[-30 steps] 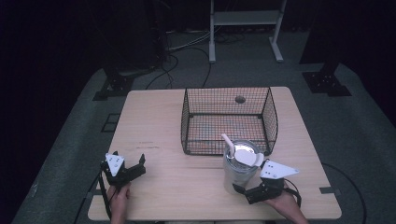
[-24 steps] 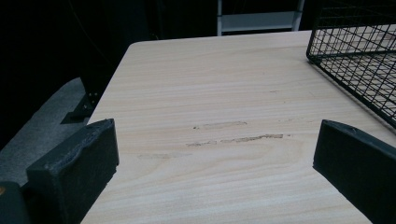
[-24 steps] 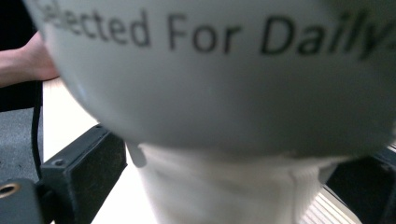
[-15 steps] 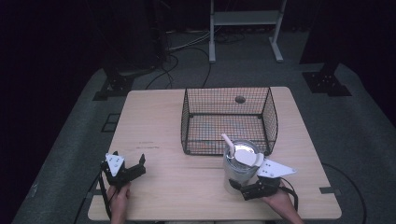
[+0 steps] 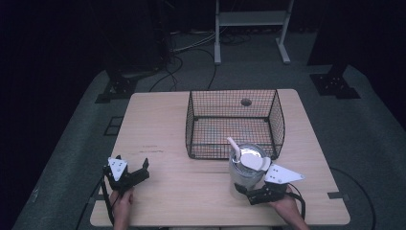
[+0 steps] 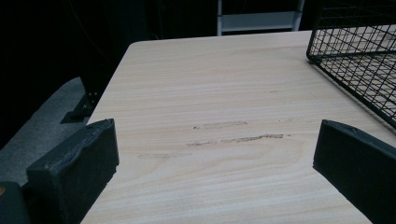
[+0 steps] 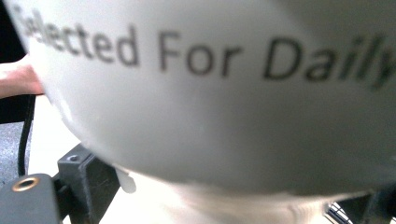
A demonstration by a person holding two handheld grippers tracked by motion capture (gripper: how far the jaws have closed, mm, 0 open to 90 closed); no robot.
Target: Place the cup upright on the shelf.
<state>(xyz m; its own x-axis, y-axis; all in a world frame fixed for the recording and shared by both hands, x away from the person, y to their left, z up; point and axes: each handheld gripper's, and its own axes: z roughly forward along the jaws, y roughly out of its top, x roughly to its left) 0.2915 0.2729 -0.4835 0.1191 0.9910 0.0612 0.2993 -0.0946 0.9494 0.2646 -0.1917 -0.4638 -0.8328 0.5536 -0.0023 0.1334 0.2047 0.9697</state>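
High view
- Landmark: the wire basket stands on the far half of the wooden table.
- Jug: a pale container with a spout-like piece sticking up at its rim stands upright just outside the basket's near wall, toward the basket's right corner.
- Right gripper: the right gripper sits on the near side of the container, away from the basket, with its jaws around the container's base; the grey plate on top hides the exact contact.
- Left gripper: the left gripper rests well to the left of the basket, near the table's front edge, jaws spread with nothing between them.
- Inside the basket: a small dark round spot lies by the far wall; too small to tell what it is.
- Hard to make out: the person's hands are cut off by the bottom edge.

Left gripper view
- Jaws: both black jaws stand wide apart over bare wood, gripping nothing.
- Basket: a corner of the wire basket shows at the upper right, cut off by the frame.
- Table marks: faint scuff streaks lie on the wood left of the basket.

Right gripper view
- Container: the white wall of the container is pressed close to the camera, blurred.
- Writing: dark print reads "Selected For Daily", the first letter partly cut off and the line running out of frame at the right.
- Jaws: only one dark jaw piece shows at the lower left, against the container's underside; the other is hidden, so the grip looks closed on the container but the contact itself cannot be seen.
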